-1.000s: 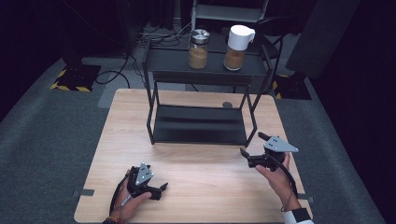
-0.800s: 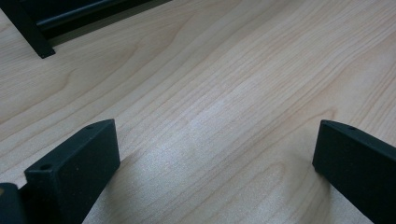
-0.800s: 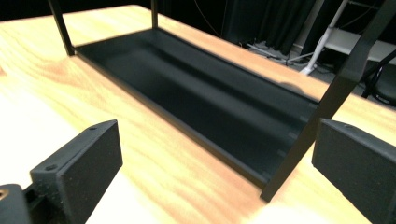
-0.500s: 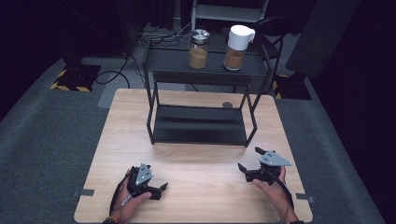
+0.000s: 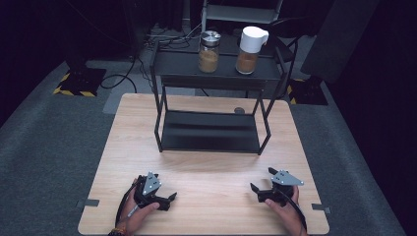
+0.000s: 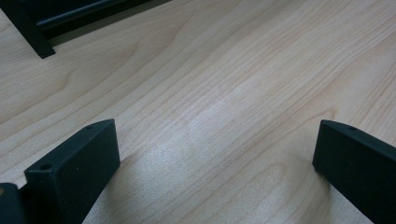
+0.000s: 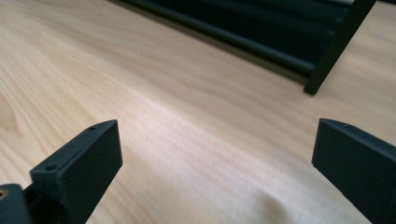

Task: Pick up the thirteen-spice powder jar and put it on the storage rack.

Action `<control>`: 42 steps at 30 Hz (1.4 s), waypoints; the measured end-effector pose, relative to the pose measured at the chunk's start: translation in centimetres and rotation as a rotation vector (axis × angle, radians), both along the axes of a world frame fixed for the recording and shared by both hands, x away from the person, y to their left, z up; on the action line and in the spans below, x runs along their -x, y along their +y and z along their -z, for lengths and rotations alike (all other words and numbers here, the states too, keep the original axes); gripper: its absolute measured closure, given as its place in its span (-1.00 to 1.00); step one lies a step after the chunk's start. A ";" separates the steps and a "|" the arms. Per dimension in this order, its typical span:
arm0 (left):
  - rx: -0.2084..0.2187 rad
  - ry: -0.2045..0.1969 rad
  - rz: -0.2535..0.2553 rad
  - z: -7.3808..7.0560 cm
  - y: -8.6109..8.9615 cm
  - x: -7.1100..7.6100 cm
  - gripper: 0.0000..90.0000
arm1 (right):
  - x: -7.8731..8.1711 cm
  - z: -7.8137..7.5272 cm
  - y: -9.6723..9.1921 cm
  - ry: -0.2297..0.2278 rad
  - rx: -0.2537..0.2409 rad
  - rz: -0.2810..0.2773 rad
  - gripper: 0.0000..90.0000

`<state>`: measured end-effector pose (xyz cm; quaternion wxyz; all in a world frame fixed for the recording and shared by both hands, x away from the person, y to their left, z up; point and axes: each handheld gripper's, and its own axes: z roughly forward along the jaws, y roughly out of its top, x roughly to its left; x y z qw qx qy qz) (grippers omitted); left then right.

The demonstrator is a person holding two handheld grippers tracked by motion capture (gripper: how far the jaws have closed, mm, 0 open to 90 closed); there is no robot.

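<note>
Here we rest both claws low on the counter (image 5: pixel 206 172), near its front edge and well apart. The left claw (image 5: pixel 169 198) lies with its jaws spread wide and nothing between them, and its own view looks across bare wood toward a foot of the rack (image 6: pixel 32 35). The right claw (image 5: pixel 255 189) is likewise released and empty, aimed at the rack's lower shelf (image 7: pixel 261 32). We judge this a resting pose, hands parked clear of everything.

The nearest things stand well off, on the top shelf of the rack (image 5: pixel 211 66): a jar (image 5: pixel 209 51) with a metal lid and brown filling, and just beside it a second jar with a white lid (image 5: pixel 248 49). Set side by side, upright, they look easy to reach from the front.

We can read no label or writing anywhere
</note>
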<state>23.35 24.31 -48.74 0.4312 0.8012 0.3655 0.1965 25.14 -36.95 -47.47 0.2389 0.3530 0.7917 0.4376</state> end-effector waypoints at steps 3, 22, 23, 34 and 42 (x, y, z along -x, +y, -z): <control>0.000 0.000 0.000 0.0 0.0 0.0 -0.99 | 0.3 0.4 -0.1 0.017 0.004 0.005 -0.97; 0.000 -0.001 -0.001 0.0 0.0 0.0 -0.99 | -0.1 0.5 0.1 0.096 0.002 0.043 -0.98; 0.003 0.001 -0.003 0.0 0.0 0.0 -0.99 | -0.1 0.5 0.1 0.096 0.001 0.044 -0.99; 0.002 0.001 -0.003 0.0 0.0 0.0 -0.99 | -0.2 0.5 0.2 0.099 0.001 0.044 -1.00; 0.002 0.001 -0.003 0.0 0.0 0.0 -0.99 | -0.2 0.5 0.2 0.099 0.001 0.044 -1.00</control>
